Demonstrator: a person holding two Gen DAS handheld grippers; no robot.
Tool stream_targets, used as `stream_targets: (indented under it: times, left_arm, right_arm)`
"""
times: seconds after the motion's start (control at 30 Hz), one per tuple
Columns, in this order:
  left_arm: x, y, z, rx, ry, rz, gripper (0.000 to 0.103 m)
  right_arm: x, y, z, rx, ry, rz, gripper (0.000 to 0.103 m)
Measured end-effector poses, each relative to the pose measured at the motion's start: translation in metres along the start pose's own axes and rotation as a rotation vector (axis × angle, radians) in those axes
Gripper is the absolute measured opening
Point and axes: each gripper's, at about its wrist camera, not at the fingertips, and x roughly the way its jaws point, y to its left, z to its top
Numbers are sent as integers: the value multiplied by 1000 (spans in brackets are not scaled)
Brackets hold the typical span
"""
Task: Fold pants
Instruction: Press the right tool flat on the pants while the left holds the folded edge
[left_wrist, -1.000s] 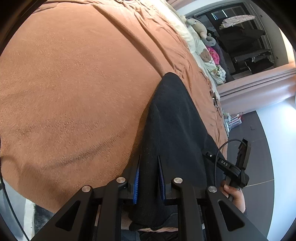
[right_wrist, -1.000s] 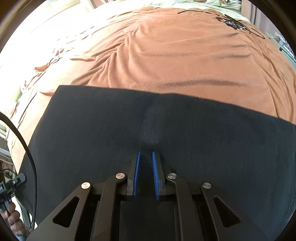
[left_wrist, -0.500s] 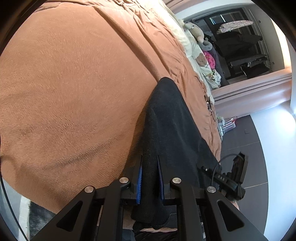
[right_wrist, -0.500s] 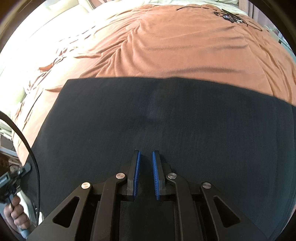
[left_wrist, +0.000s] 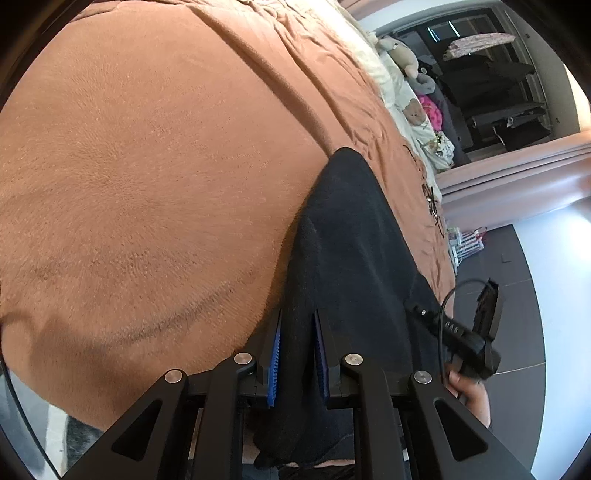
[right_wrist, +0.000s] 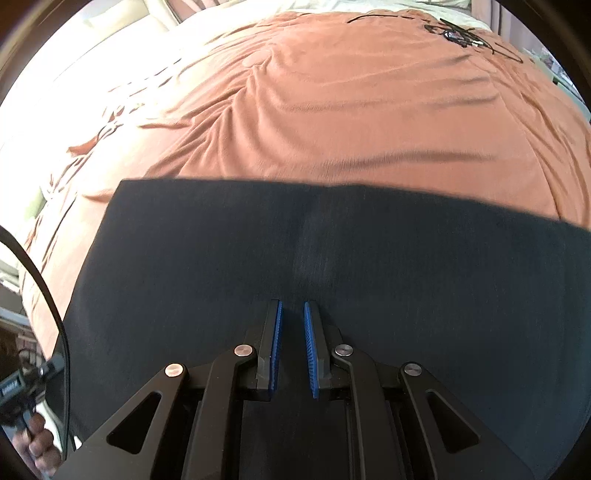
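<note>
The pants (right_wrist: 295, 266) are dark, soft cloth with a faint sheen down the middle in the right wrist view. I judge them light and wholly limp: they will sag wherever unsupported and slide readily over the fleecy blanket. No stiffness, nothing fragile. The risk is a layer slipping out of a pinch or a crease forming off-line. The best hold is at an edge or corner, through all layers at once, with both holds kept level so the span between them stays taut.

Location: the pants lie stretched as a broad dark band across the near side of the brown blanket (right_wrist: 351, 110) on the bed. Their far edge runs straight and fairly level across the blanket.

The left gripper (left_wrist: 297, 356) has its blue pads pinched onto a thick fold of the pants (left_wrist: 351, 240). The cloth passes between the jaws and hangs down below them, so I read this as a firm grip on one end. From there the fabric runs away along the bed edge.

The right gripper (right_wrist: 293, 349) stands with its jaws drawn nearly together over the middle of the near edge. Dark cloth fills the narrow gap and spreads out on both sides, so I judge it clamped on a thinner layer.

In the left wrist view the right gripper's body and the hand (left_wrist: 469, 391) holding it show at the far end of the cloth, off the bed edge.
</note>
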Motion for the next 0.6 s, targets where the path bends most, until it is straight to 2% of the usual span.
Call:
stream_targets:
  times: [0.17, 0.3, 0.6]
  left_arm:
    - [6, -1, 4, 1, 4, 15, 16]
    - [-5, -9, 3, 18, -19, -35, 11]
    - [-30, -52, 7, 117, -47, -112, 10]
  right_arm:
    - [10, 0, 21, -5, -17, -25, 5]
    - [12, 0, 24, 5, -10, -19, 4]
    - [-10, 5, -35, -13, 52, 124, 4]
